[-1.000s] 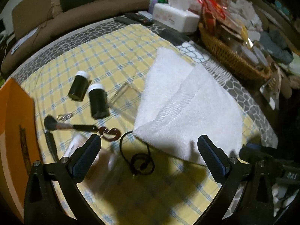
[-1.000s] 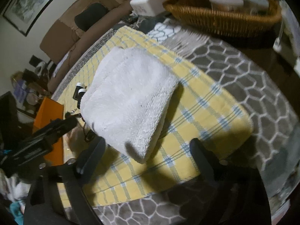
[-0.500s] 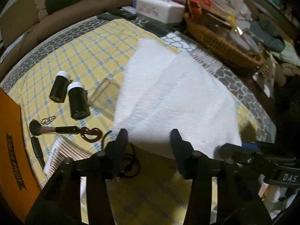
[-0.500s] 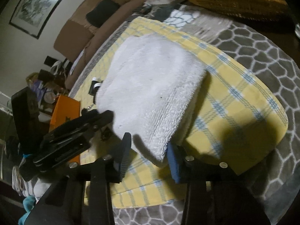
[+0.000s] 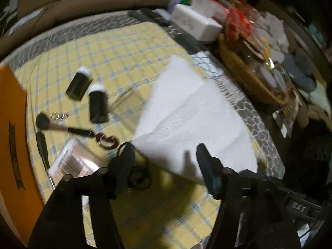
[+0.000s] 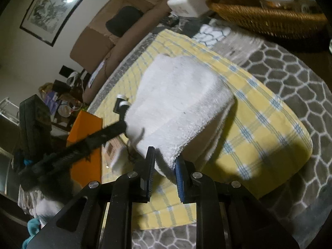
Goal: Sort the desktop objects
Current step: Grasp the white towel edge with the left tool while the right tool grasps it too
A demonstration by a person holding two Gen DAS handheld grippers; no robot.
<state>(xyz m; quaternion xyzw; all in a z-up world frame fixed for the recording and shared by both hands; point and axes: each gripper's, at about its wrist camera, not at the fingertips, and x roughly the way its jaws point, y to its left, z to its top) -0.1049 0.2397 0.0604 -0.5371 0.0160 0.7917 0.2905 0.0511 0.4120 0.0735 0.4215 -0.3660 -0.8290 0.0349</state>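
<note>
A folded white towel (image 5: 191,116) lies on the yellow checked cloth (image 5: 124,47). My right gripper (image 6: 165,161) is shut on the towel's (image 6: 178,105) near corner. My left gripper (image 5: 166,155) is open at the towel's near edge, fingers apart, holding nothing. Left of the towel lie two black bottles (image 5: 97,103) with white caps, a makeup brush (image 5: 60,126), a brown hair clip (image 5: 106,140), a black cord (image 5: 137,176) and a box of cotton swabs (image 5: 72,164).
An orange box (image 5: 12,145) stands at the left edge. A wicker basket (image 5: 249,70) of packets and a white tissue box (image 5: 197,23) stand at the back right. A brown sofa (image 6: 108,37) lies beyond the table.
My right gripper has closed on the towel's corner. My left gripper shut partway half a second ago and has opened wider again; the view is motion-blurred.
</note>
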